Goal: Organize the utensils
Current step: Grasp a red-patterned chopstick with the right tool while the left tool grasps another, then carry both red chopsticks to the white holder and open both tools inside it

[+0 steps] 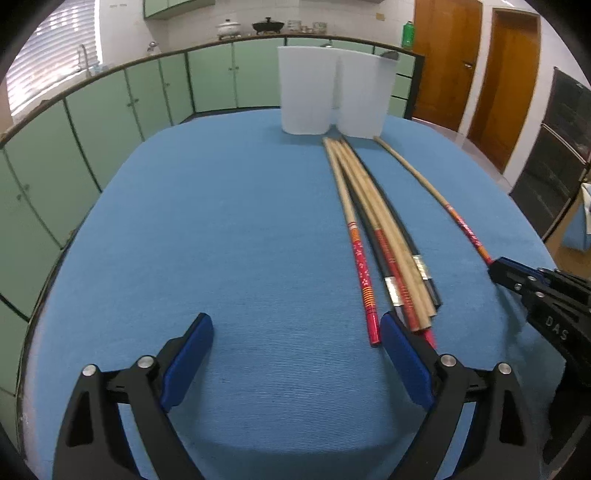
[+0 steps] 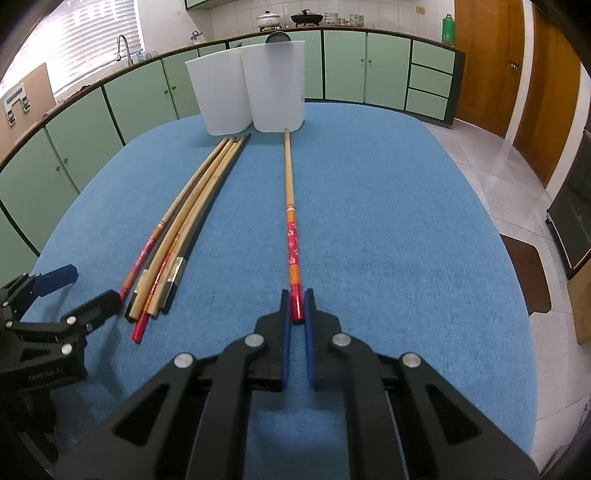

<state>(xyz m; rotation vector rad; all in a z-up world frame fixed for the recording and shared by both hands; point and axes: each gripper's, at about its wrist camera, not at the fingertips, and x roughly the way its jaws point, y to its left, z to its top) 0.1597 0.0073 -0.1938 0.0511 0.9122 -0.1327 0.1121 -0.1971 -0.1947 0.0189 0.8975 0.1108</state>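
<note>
A single bamboo chopstick [image 2: 289, 192] with a red flowered handle lies straight along the blue tablecloth [image 2: 388, 221]. My right gripper [image 2: 296, 299] is shut on its red end. The same chopstick [image 1: 436, 195] runs to the right gripper [image 1: 496, 267] at the right edge of the left wrist view. A bundle of several chopsticks [image 1: 376, 229] lies to its left, also seen as the bundle [image 2: 184, 221] in the right wrist view. My left gripper [image 1: 297, 325] stands open over bare cloth, its right finger beside the bundle's ends. Two white containers [image 1: 304, 92] [image 1: 364, 96] stand at the far edge.
Green cabinets [image 1: 110, 122] under a counter curve round the table's far and left sides. Pots [image 2: 271, 18] and a green bottle [image 2: 447, 29] stand on the counter. Wooden doors [image 1: 447, 62] and tiled floor [image 2: 498, 177] lie to the right.
</note>
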